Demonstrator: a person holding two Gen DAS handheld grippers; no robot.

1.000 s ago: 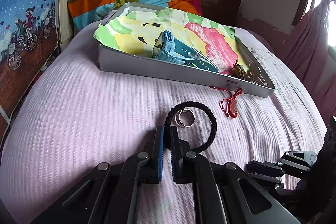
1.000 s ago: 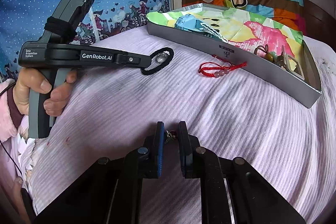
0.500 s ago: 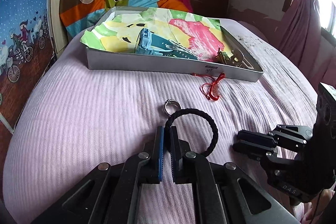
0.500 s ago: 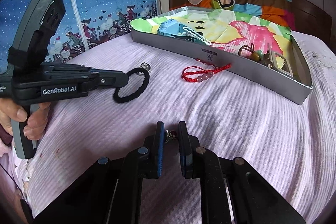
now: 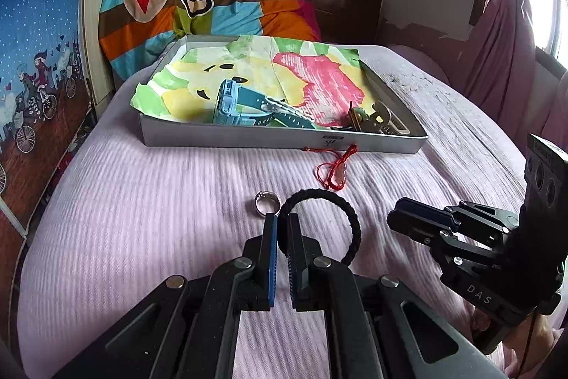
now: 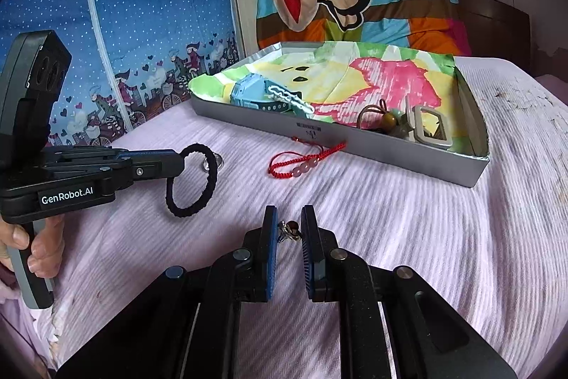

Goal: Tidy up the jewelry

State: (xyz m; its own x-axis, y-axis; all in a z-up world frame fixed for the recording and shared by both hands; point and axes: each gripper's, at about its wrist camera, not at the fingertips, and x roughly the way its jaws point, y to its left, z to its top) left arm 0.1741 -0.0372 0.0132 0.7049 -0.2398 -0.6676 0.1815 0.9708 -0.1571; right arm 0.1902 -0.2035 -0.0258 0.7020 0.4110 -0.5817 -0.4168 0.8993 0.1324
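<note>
My left gripper (image 5: pixel 280 219) is shut on a black braided hair tie (image 5: pixel 351 222), which hangs off its tips just above the pink bedspread. It shows from the side as the left gripper (image 6: pixel 179 162) with the hair tie (image 6: pixel 191 180). A silver ring (image 5: pixel 267 203) lies on the bed just left of the tie. A red cord bracelet (image 5: pixel 333 173) lies in front of the grey tray (image 5: pixel 284 137). My right gripper (image 6: pixel 289 219) is shut on a small beaded charm (image 6: pixel 289 231), low over the bed.
The tray's wall (image 6: pixel 355 144) holds bright paper, a blue watch (image 6: pixel 255 91), a white clip (image 6: pixel 291 98), beads (image 6: pixel 387 119) and a square buckle (image 6: pixel 429 126). A striped monkey blanket lies behind it. A hand (image 6: pixel 39 244) grips the left handle.
The left gripper has pulled back and up with the hair tie. The ring, once inside the loop, now lies outside it on the left. The right gripper still holds the charm.
</note>
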